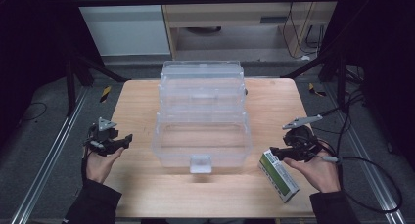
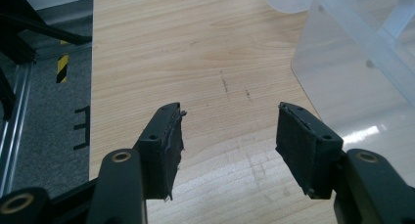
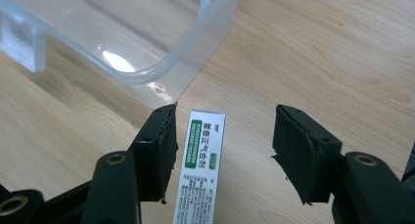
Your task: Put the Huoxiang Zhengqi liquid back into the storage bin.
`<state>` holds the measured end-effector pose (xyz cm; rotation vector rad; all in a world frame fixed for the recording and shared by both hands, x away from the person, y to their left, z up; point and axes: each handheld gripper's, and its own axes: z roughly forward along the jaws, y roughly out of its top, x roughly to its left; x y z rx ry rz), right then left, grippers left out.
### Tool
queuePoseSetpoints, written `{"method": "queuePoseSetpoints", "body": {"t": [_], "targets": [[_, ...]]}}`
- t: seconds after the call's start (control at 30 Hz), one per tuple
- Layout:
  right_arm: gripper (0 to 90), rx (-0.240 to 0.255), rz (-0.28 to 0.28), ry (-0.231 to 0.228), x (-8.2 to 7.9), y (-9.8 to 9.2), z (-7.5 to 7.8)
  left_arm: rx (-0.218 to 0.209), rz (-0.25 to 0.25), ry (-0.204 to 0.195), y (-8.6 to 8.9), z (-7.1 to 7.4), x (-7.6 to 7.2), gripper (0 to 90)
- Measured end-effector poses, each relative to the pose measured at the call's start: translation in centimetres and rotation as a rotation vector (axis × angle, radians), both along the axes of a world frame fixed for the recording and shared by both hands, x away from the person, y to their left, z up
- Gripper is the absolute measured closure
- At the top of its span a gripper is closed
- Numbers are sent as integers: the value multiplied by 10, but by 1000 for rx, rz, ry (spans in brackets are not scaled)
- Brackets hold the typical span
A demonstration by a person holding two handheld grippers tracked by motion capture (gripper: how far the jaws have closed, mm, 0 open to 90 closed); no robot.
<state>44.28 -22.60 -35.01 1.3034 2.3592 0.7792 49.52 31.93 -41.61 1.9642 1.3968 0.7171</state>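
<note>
Left gripper (image 1: 128, 137): jaws apart, nothing between, near left of table (image 1: 142, 101); clear plastic box (image 1: 201, 119): centre, lid up; white-and-green carton (image 1: 278, 177): near right, small green-panel print unreadable; right gripper (image 1: 272, 151): jaws apart astride carton's end, pads not pressing

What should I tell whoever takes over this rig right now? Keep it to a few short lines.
Left gripper: open, nothing between its jaws, over bare table left of the clear plastic box.
Right gripper: open, jaws on either side of the green and white carton, not clamped.
The carton lies flat on the table just right of the box.
Done: the box stands open.
Left: probably grip the carton and put it in the box.
</note>
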Motion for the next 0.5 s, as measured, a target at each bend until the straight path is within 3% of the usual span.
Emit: {"method": "queuePoseSetpoints", "body": {"t": [0.5], "targets": [[446, -47, 6, 136, -8, 2, -4, 5, -5, 18, 1, -4, 1, 419]]}}
